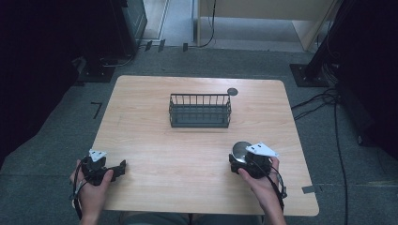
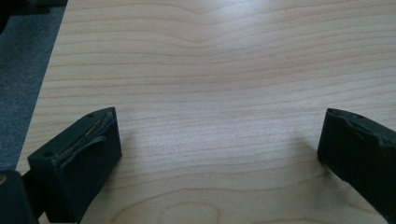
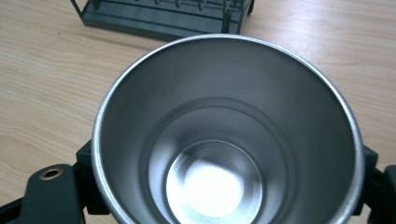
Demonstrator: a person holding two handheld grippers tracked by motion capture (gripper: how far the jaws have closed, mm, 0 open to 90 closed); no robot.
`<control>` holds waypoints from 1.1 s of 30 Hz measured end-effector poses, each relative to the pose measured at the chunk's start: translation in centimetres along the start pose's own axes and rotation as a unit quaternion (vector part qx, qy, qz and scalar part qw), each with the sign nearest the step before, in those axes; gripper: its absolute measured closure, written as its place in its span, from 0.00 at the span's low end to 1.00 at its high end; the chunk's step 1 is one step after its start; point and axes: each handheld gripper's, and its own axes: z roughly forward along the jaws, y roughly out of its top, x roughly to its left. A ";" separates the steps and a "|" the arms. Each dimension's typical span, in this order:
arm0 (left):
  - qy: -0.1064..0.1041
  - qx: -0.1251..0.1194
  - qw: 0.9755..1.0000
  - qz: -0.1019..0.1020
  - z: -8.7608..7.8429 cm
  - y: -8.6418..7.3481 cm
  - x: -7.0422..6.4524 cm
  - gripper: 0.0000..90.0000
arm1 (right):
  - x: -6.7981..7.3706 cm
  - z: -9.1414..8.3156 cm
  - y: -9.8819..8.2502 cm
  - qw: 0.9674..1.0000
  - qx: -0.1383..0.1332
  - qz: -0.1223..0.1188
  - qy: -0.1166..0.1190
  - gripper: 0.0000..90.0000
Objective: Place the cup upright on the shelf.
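My right gripper is near the table's front right, shut on a shiny steel cup. In the right gripper view the cup turns its open mouth to the camera and is empty. The black jaws press on its sides at the left and right, and the gripper is mostly hidden behind it. Whether the cup rests on the table I cannot tell. My left gripper lies at the front left, pointing right. In the left gripper view it stands wide open over bare wood, its fingers holding nothing.
A dark wire basket stands empty at the middle back of the wooden table, and its near wall lies just beyond the cup. A small black disc sits behind the basket's right corner. Cables lie on the floor at the right.
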 end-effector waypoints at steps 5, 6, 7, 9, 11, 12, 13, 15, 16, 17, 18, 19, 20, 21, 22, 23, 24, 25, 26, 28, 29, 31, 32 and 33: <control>0.000 0.000 1.000 0.000 0.0 0.0 0.0 0.00 | 0.3 0.4 1.3 1.000 -0.001 -0.004 0.002 0.20; 0.000 0.000 1.000 0.000 0.0 0.0 0.0 0.00 | 0.4 0.4 1.6 1.000 -0.003 -0.005 0.002 0.20; 0.000 0.000 1.000 -0.001 0.0 0.0 0.0 0.00 | 0.5 0.5 1.9 1.000 -0.003 -0.005 0.002 0.20; 0.000 0.000 1.000 0.000 0.0 0.0 0.0 0.00 | 0.6 0.6 2.4 1.000 -0.005 -0.008 0.004 0.20; 0.000 0.000 1.000 0.000 0.0 0.0 0.0 0.00 | 0.6 0.8 2.9 1.000 -0.005 -0.008 0.004 0.20; 0.000 0.000 1.000 0.000 0.0 0.0 0.0 0.00 | 0.7 0.8 3.2 1.000 -0.006 -0.007 0.005 0.20; 0.000 0.000 1.000 0.000 0.0 0.0 0.0 0.00 | 0.7 0.9 3.4 1.000 -0.007 -0.007 0.006 0.20; 0.000 0.000 1.000 0.000 0.0 0.0 0.0 0.00 | 0.8 1.0 3.9 1.000 -0.008 -0.005 0.008 0.20; 0.000 0.000 1.000 0.000 0.0 0.0 0.0 0.00 | 0.9 1.1 4.1 1.000 -0.010 -0.005 0.010 0.20; 0.000 0.000 1.000 0.000 0.0 0.0 0.0 0.00 | 1.0 1.2 4.4 1.000 -0.009 -0.006 0.012 0.20; 0.000 0.000 1.000 0.000 0.0 0.0 0.0 0.00 | 1.0 1.2 4.4 1.000 -0.009 -0.006 0.012 0.20; 0.000 0.000 1.000 0.000 0.0 0.0 0.0 0.00 | 1.2 1.4 4.9 1.000 -0.009 -0.009 0.013 0.20; 0.000 0.000 1.000 0.000 0.0 0.0 0.0 0.00 | 1.3 1.5 5.1 1.000 -0.009 -0.011 0.014 0.20; 0.000 0.000 1.000 0.000 0.0 0.0 0.0 0.00 | 1.4 1.6 5.4 1.000 -0.010 -0.012 0.015 0.20; 0.000 0.000 1.000 0.000 0.0 0.0 0.0 0.00 | 1.5 1.7 5.6 1.000 -0.011 -0.014 0.016 0.20; 0.000 0.000 1.000 0.000 0.0 0.0 0.0 0.00 | 1.6 1.8 5.9 1.000 -0.011 -0.015 0.016 0.20; 0.000 0.000 1.000 0.000 0.0 0.0 0.0 0.00 | 1.6 1.9 6.1 1.000 -0.013 -0.016 0.017 0.20; 0.000 0.000 1.000 0.000 0.0 0.0 0.0 0.00 | 1.7 1.9 6.4 1.000 -0.013 -0.016 0.019 0.20; 0.000 0.000 1.000 0.000 0.0 0.0 0.0 0.00 | 1.8 2.0 6.6 1.000 -0.014 -0.017 0.019 0.20; 0.000 -0.001 1.000 -0.001 0.0 0.0 0.0 0.00 | 1.9 2.3 6.9 1.000 -0.015 -0.018 0.020 0.20; 0.000 -0.002 1.000 -0.002 0.0 0.0 0.0 0.00 | 2.0 2.4 7.1 1.000 -0.014 -0.018 0.021 0.20; 0.000 -0.002 1.000 -0.002 0.0 0.0 0.0 0.00 | 2.2 2.7 7.5 0.999 -0.014 -0.020 0.021 0.20; 0.000 -0.002 1.000 -0.002 0.0 0.0 0.0 0.00 | 2.2 2.8 7.7 0.999 -0.013 -0.021 0.022 0.20; 0.000 -0.002 1.000 -0.002 0.0 0.0 0.0 0.00 | 2.3 2.9 7.9 0.999 -0.014 -0.021 0.023 0.20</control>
